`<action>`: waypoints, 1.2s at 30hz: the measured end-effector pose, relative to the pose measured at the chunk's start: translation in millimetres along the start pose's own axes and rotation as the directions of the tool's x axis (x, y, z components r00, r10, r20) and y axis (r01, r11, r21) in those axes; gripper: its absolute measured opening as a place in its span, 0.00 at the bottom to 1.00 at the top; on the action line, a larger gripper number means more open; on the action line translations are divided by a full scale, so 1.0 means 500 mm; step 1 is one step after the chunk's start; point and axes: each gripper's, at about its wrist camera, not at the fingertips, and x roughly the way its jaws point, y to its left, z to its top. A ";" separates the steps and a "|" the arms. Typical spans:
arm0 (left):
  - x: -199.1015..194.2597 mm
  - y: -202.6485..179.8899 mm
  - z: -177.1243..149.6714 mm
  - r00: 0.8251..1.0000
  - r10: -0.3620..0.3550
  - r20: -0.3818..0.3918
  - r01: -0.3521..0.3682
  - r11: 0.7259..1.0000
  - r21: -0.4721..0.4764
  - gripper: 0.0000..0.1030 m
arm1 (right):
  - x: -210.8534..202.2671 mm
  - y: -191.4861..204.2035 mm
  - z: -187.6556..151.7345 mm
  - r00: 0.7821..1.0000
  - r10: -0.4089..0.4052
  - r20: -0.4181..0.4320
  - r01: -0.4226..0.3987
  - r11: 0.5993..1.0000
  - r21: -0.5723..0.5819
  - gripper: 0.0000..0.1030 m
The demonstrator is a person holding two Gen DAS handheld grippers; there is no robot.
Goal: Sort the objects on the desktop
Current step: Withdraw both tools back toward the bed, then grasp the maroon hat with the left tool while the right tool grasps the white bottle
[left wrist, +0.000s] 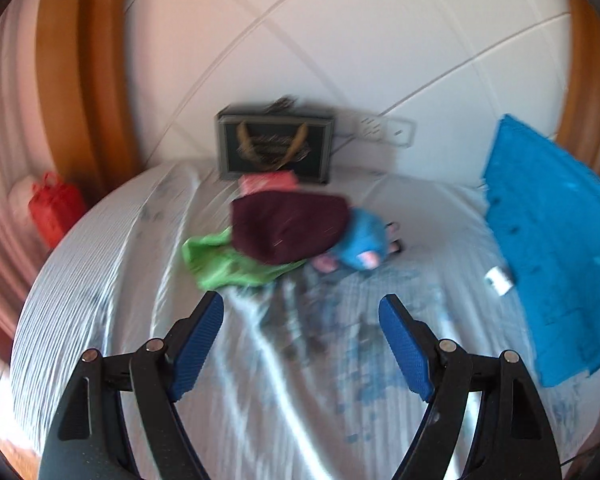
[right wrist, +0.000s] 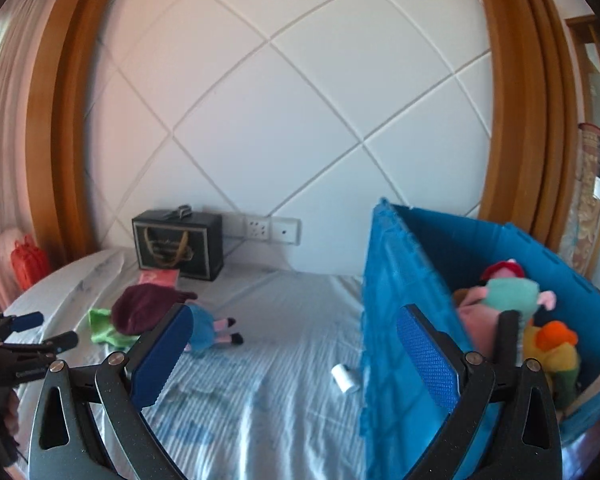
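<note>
A dark maroon knitted hat [left wrist: 288,230] lies on the pale striped bedsheet, overlapping a crumpled bright green cloth [left wrist: 228,266] at its left; just beside its right edge a blue-dressed plush pig toy [right wrist: 210,330] lies on its side, legs pointing right; a small white cylindrical roll [right wrist: 344,377] rests near the wall of an open blue plastic crate [right wrist: 396,280]; inside it sit a pink plush pig in a mint dress [right wrist: 504,296] and an orange-and-yellow plush toy [right wrist: 556,346], touching.

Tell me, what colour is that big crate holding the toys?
Bright blue crate, clearest in the right wrist view.
</note>
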 end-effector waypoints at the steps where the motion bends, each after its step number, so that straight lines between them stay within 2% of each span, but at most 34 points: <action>1: 0.015 0.026 -0.006 1.000 0.013 -0.017 -0.013 1.000 -0.023 0.78 | 0.012 0.009 -0.007 1.000 -0.004 -0.013 0.004 1.000 -0.005 1.00; 4: 0.053 0.080 -0.019 0.998 0.040 -0.055 -0.044 0.997 -0.070 0.78 | 0.059 0.031 -0.033 0.998 -0.009 -0.061 0.008 1.000 -0.025 1.00; 8: 0.113 0.105 -0.022 0.994 0.061 -0.095 -0.069 0.995 -0.078 0.78 | 0.136 0.037 -0.067 0.988 -0.005 -0.154 0.001 1.000 -0.027 1.00; 12: 0.171 0.095 -0.013 0.992 0.041 -0.118 -0.050 0.996 -0.070 0.78 | 0.209 0.035 -0.093 0.970 0.008 -0.244 -0.010 1.000 -0.010 1.00; 16: 0.228 0.064 0.003 0.990 0.027 -0.137 -0.030 0.999 -0.022 0.78 | 0.280 0.044 -0.106 0.952 0.022 -0.306 -0.023 1.000 0.001 1.00; 19: 0.276 0.040 0.019 0.989 0.023 -0.149 -0.021 1.000 0.014 0.78 | 0.331 0.044 -0.119 0.938 0.018 -0.347 -0.018 1.000 0.003 1.00; 22: 0.325 0.020 0.036 0.988 0.017 -0.155 -0.011 0.999 0.039 0.78 | 0.388 0.037 -0.148 0.915 -0.008 -0.403 0.007 1.000 -0.004 1.00; 25: 0.377 0.005 0.056 0.987 0.010 -0.158 -0.001 0.998 0.056 0.78 | 0.448 0.022 -0.190 0.884 -0.043 -0.466 0.051 0.999 0.004 1.00; 29: 0.439 -0.026 0.072 0.988 0.008 -0.155 0.009 0.994 0.111 0.78 | 0.517 -0.011 -0.248 0.842 -0.154 -0.516 0.182 0.983 0.003 1.00; 34: 0.501 -0.057 0.079 0.990 0.012 -0.139 0.013 0.984 0.180 0.78 | 0.590 -0.051 -0.297 0.812 -0.254 -0.525 0.349 0.933 0.089 1.00; 35: 0.513 -0.061 0.081 0.991 0.015 -0.136 0.011 0.982 0.187 0.78 | 0.603 -0.054 -0.306 0.803 -0.286 -0.523 0.385 0.919 0.089 1.00; 36: 0.524 -0.062 0.083 0.991 0.014 -0.136 0.012 0.982 0.189 0.78 | 0.617 -0.059 -0.315 0.784 -0.329 -0.527 0.430 0.899 0.079 1.00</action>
